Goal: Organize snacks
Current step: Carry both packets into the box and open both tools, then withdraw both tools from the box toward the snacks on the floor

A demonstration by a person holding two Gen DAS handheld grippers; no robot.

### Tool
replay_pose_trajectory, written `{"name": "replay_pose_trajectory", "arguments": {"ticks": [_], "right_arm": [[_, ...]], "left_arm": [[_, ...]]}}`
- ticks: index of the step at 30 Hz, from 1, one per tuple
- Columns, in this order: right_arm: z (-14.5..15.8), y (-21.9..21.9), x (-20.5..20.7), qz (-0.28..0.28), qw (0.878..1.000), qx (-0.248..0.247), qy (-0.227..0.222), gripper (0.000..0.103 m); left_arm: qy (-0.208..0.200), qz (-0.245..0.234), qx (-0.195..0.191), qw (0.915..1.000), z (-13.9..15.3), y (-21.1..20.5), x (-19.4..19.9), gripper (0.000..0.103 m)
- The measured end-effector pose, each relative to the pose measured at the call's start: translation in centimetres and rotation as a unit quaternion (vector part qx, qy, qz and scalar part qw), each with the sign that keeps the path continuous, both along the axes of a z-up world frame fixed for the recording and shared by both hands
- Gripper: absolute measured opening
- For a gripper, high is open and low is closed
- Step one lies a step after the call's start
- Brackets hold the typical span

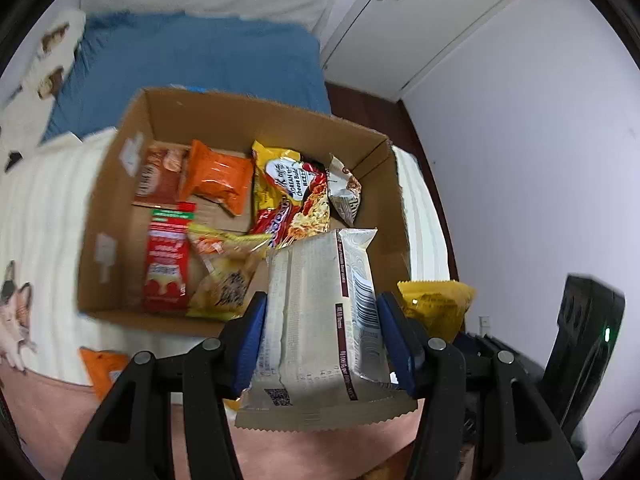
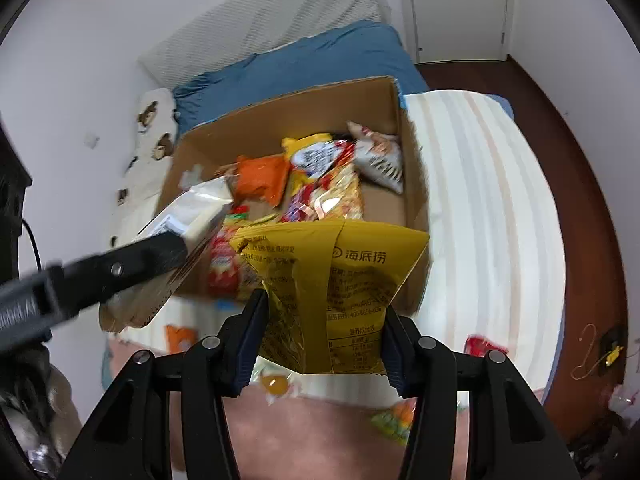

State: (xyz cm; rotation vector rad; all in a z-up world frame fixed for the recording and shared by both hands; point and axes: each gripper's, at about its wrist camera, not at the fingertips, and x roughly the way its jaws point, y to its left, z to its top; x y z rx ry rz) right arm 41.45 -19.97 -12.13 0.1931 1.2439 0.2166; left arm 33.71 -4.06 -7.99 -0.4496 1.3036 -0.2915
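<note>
An open cardboard box (image 1: 120, 208) sits on the bed and holds several snack packets. My left gripper (image 1: 322, 316) is shut on a white snack packet (image 1: 320, 320) held near the box's front right corner; that packet also shows in the right wrist view (image 2: 192, 216), with the left gripper (image 2: 132, 260) at left. My right gripper (image 2: 324, 312) is shut on a yellow snack bag (image 2: 340, 280) in front of the box's (image 2: 412, 184) near wall. The yellow bag also shows in the left wrist view (image 1: 436, 308).
The box rests on a white striped blanket (image 2: 480, 220), with a blue sheet (image 1: 192, 60) behind. Loose packets lie on the bed: an orange one (image 1: 104, 368), a red one (image 2: 480, 346) and small sweets (image 2: 276, 384). The bed edge and dark floor (image 2: 592, 200) are at right.
</note>
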Motion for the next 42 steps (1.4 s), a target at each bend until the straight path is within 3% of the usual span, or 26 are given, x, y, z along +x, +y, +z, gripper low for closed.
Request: {"name": "replay_pose_trajectory", "arguments": {"ticks": [8, 11, 12, 13, 14, 15, 17, 22, 27, 35, 42], "right_arm": [[-4.3, 0.8, 3.0, -0.003, 0.999, -0.022, 0.024, 0.054], [-6.3, 1.2, 4.0, 0.006, 0.998, -0.026, 0.06, 0.057], [-7.1, 1.3, 4.3, 0.012, 0.997, -0.025, 0.079, 0.065], [-7.8, 1.3, 4.5, 0.015, 0.995, -0.026, 0.094, 0.082], [-8.4, 1.4, 4.6, 0.018, 0.994, -0.03, 0.103, 0.088], [-8.6, 1.4, 4.6, 0.018, 0.994, -0.025, 0.105, 0.088], [-9.1, 1.5, 4.6, 0.017, 0.994, -0.024, 0.11, 0.089], [-9.9, 2.1, 4.9, 0.016, 0.993, -0.028, 0.116, 0.09], [-10.0, 2.3, 5.1, 0.009, 0.992, -0.032, 0.121, 0.091], [-8.7, 2.0, 4.4, -0.007, 0.994, -0.038, 0.099, 0.091], [-6.1, 2.2, 2.4, -0.008, 0.997, -0.063, 0.047, 0.091]], "left_arm": [[0.093, -0.028, 0.002, 0.9953, -6.3, -1.9, 5.3, 0.053], [0.136, -0.047, 0.015, 0.9895, -8.7, -2.2, 5.9, 0.053], [0.148, -0.047, 0.019, 0.9876, -9.3, -2.2, 6.1, 0.054], [0.161, -0.05, 0.02, 0.9856, -10.1, -2.1, 6.1, 0.054], [0.166, -0.05, 0.021, 0.9846, -10.6, -1.9, 6.1, 0.058], [0.164, -0.05, 0.026, 0.9849, -10.7, -1.8, 5.9, 0.063], [0.156, -0.05, 0.033, 0.9859, -10.8, -1.5, 5.7, 0.084], [0.146, -0.052, 0.05, 0.9866, -10.7, -0.9, 5.4, 0.094], [0.132, -0.05, 0.061, 0.9881, -9.6, 0.4, 4.9, 0.094], [0.049, -0.046, 0.118, 0.9908, -5.8, 2.5, 3.7, 0.094], [-0.026, -0.026, 0.165, 0.9856, -3.0, 3.8, 1.3, 0.094]]}}
